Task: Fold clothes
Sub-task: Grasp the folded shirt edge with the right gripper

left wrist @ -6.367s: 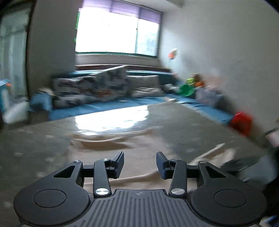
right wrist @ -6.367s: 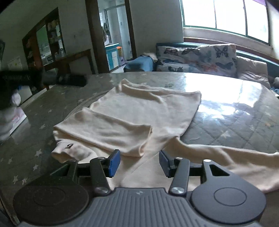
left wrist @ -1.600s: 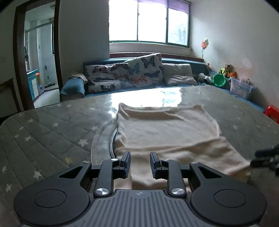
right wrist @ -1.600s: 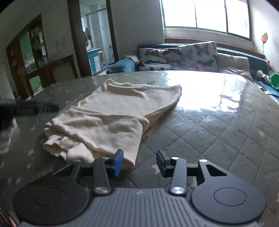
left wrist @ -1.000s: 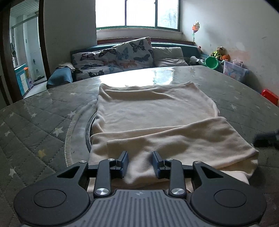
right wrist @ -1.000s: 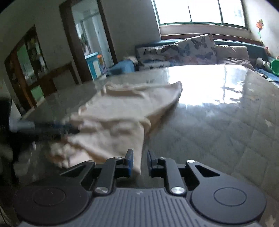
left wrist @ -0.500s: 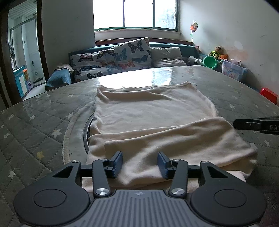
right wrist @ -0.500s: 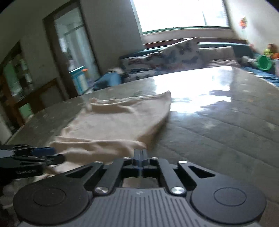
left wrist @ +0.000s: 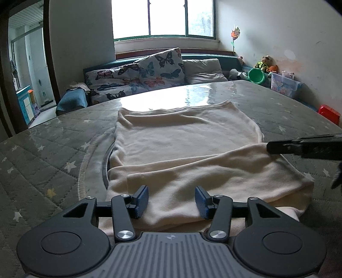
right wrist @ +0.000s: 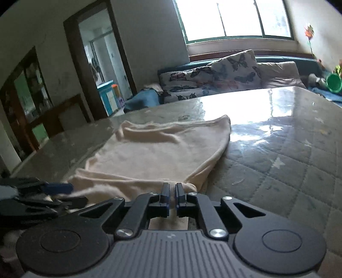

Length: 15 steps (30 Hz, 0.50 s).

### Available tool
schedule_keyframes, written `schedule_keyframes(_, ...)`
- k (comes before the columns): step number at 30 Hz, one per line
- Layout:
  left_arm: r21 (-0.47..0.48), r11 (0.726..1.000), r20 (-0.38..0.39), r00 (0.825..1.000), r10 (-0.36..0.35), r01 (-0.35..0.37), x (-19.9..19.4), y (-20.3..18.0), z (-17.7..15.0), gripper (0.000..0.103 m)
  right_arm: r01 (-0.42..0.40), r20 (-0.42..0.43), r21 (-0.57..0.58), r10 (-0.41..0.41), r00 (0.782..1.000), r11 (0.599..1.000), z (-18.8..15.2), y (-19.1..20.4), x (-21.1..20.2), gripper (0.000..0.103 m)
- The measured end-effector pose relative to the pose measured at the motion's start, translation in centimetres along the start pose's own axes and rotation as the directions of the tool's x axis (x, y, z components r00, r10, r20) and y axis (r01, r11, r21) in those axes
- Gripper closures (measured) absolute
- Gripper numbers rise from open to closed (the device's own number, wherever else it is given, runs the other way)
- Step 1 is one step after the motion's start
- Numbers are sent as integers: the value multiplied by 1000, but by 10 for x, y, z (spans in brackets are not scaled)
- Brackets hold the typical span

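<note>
1. Cream garment point(left wrist: 186, 136) lies flat on the quilted star-print table point(left wrist: 49, 149), partly folded: a layer is doubled over across the near end, and the far part lies in a single flat sheet toward the window.
2. Left gripper point(left wrist: 172, 200): jaws spread wide, blue pads either side of the near folded edge. The cloth sits between and below them; no pad is seen touching it.
3. Right gripper point(right wrist: 172, 197): jaws drawn almost together, only a thin slit between them. The folded corner of the garment point(right wrist: 154, 154) bunches right at the tips; cloth appears pinched in the slit.
4. In the left wrist view the right gripper point(left wrist: 270, 147) enters from the right edge as a dark bar, its tip meeting the right-hand corner of the folded layer.
5. In the right wrist view the left gripper point(right wrist: 64, 193) shows at the lower left, blurred, blue pad beside the near cloth edge.
6. Background: sofa with butterfly cushions point(left wrist: 158, 66), green bucket point(left wrist: 256, 76), bright window point(left wrist: 162, 18).
</note>
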<state>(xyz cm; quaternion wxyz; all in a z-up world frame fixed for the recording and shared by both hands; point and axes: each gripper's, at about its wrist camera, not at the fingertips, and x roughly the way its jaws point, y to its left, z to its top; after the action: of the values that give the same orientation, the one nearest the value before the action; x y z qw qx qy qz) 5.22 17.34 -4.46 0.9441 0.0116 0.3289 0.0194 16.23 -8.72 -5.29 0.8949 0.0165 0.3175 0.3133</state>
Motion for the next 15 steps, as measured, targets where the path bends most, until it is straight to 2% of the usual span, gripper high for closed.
schedule_keyframes(4, -8, 1000, 3, 1000, 7, -7, -6, 6, -2, 51, 37, -7, -38, -37, 999, 999, -2, 6, 1, 97)
schedule_keyframes(6, -11, 1000, 6, 1000, 8, -8, -9, 8, -4, 50, 65, 13, -94, -64, 998, 993, -3, 13, -2, 90)
schedule_keyframes(7, -13, 1000, 7, 1000, 8, -8, -11, 9, -5, 50, 66, 15, -107, -65, 998, 992, -3, 15, -2, 90)
schedule_keyframes(11, -11, 1000, 8, 1000, 5, -4, -18, 10, -8, 49, 60, -4, -78, -60, 998, 995, -5, 12, 6, 88)
schedule_keyframes(14, -5, 1000, 10, 1000, -2, 2, -24, 11, -12, 48, 72, 4, -99, -72, 997, 992, -7, 13, 8, 89)
schedule_keyframes(15, -2, 1000, 9, 1000, -5, 5, -25, 11, -13, 48, 76, 7, -100, -75, 997, 992, -7, 13, 7, 96)
